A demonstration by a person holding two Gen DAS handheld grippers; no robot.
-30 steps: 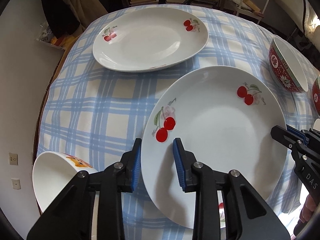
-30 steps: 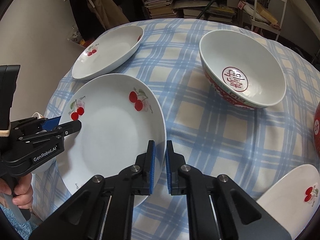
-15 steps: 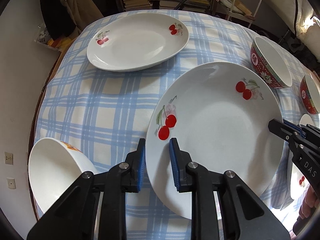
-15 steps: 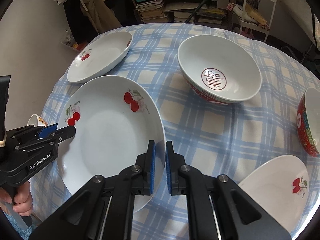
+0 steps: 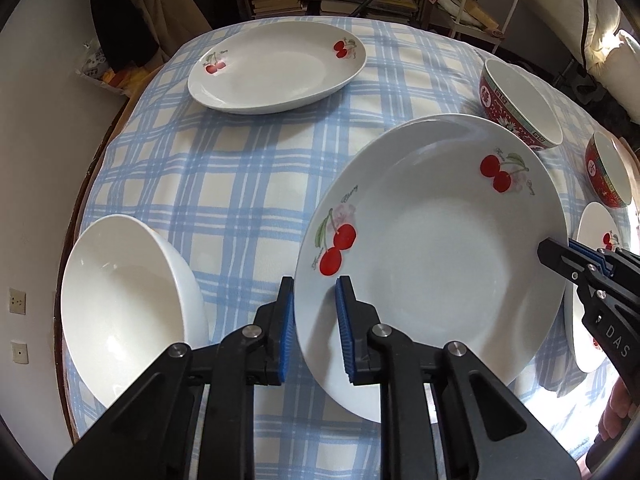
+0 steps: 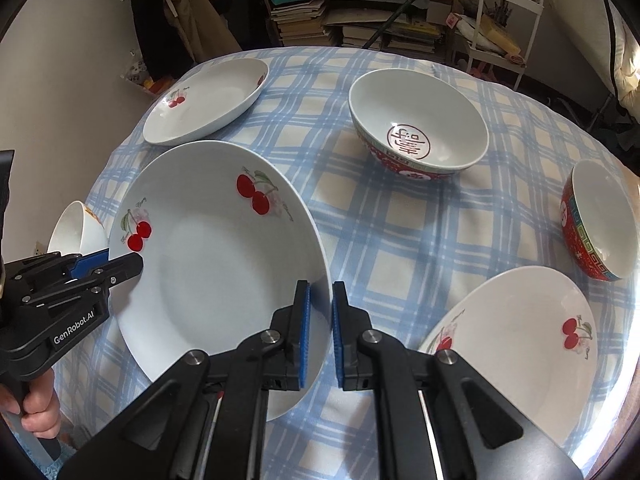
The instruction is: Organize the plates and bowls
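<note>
**Cherry plate comes up off the cloth, held at both edges**

Lifted since a second ago, the big cherry plate [image 5: 436,256] now hangs tilted over the desk [image 5: 224,184], and the view around it has widened: the white bowl [image 5: 124,304] left of the plate, only half in sight before, now shows almost whole. The left gripper [image 5: 314,320] straddles the plate's left rim, one blue pad under the edge and one on the inner face; its jaws are closing, and the gap has narrowed from a loose straddle to a near pinch on the rim. The right gripper [image 6: 320,328] is clamped narrow on the plate's opposite rim, its pads tight on the thin edge.

I judge that the pick-up is done and the carry has begun. The likeliest goal is a stack with one of the matching plates: the oval cherry plate [image 5: 276,68] lies beyond the held plate at the desk's far side, and another cherry plate [image 6: 516,344] lies just right of it.

All the crockery is glazed, smooth and glossy, so the rims may slip in the pads. The held plate is round and shallow with two red cherry prints. Two red-patterned bowls [image 6: 420,128] [image 6: 600,224], white inside, stand to its right. A soft blue-and-cream checked cloth covers the round desk.
</note>
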